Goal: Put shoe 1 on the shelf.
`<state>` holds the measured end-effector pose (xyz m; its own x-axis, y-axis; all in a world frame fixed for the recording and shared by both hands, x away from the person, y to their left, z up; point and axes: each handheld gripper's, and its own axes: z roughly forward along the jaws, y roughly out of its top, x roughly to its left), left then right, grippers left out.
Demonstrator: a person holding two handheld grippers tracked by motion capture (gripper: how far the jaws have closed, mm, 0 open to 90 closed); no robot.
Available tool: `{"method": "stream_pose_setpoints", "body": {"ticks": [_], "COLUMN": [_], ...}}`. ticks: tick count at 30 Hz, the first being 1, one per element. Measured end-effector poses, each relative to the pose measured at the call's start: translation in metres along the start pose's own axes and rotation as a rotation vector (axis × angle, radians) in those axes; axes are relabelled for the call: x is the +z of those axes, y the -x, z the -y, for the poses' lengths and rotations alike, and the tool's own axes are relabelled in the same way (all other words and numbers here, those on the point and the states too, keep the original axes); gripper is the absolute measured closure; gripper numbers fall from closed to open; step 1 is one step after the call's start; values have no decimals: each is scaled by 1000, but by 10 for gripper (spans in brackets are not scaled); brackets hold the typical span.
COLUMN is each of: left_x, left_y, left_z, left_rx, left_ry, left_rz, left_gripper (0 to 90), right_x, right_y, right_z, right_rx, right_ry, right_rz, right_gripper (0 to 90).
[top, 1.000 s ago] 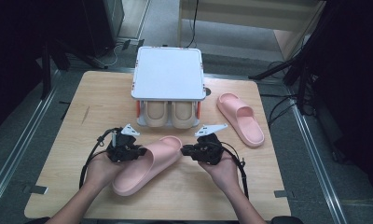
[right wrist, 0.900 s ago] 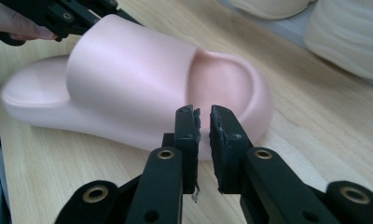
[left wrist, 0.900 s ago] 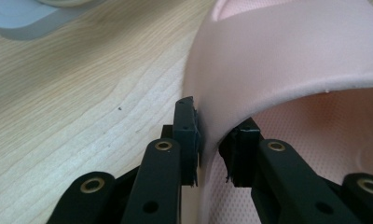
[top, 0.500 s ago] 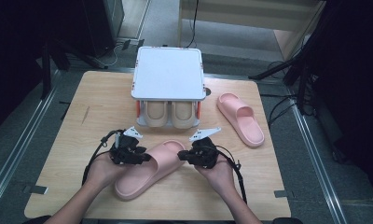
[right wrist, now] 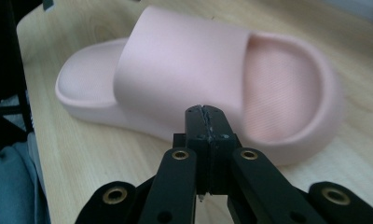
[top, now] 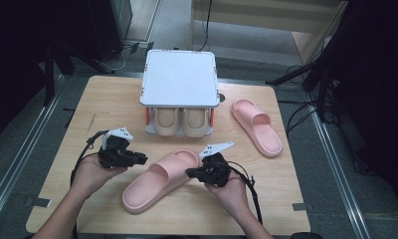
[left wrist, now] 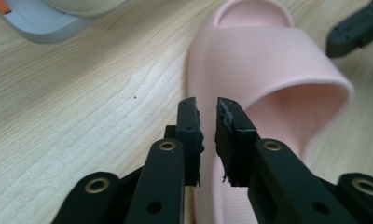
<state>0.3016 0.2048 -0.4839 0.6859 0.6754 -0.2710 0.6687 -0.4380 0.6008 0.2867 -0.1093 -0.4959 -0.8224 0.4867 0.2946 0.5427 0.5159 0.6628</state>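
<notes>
High view: a pink slipper (top: 159,180) lies diagonally on the tabletop (top: 112,99), toe toward the shoe rack (top: 179,79), which already holds 2 beige slippers (top: 179,122) under its white lid. A second pink slipper (top: 256,127) lies well apart, to the right of the rack. The left hand-held gripper (top: 140,159) sits just beside the near slipper's strap; the right hand-held gripper (top: 192,173) sits on the opposite side, so the 2 flank it, probably to straighten it toward the rack.

Left gripper view: the jaws have just been closing and stand with a narrow gap, nothing between them; the slipper's edge (left wrist: 268,84) lies just beyond the tips.

Right gripper view: the jaws are pressed together, empty, their tip close to the slipper's side wall (right wrist: 198,74), judged a pushing posture rather than a grasp.
</notes>
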Motion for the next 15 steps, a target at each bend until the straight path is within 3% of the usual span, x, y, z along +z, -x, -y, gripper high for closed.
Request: {"method": "stream_pose_setpoints", "body": {"ticks": [5, 15], "left_x": [13, 30], "left_y": [-6, 0], "left_z": [1, 0], "left_rx": [-9, 3], "left_ry": [-43, -98], "left_rz": [-26, 1], "left_gripper": [799, 791], "right_x": [7, 11], "right_y": [-6, -1], "right_z": [6, 3], "right_rx": [-6, 2], "right_ry": [-23, -14], "right_rz": [4, 25], "right_gripper": [900, 900]}}
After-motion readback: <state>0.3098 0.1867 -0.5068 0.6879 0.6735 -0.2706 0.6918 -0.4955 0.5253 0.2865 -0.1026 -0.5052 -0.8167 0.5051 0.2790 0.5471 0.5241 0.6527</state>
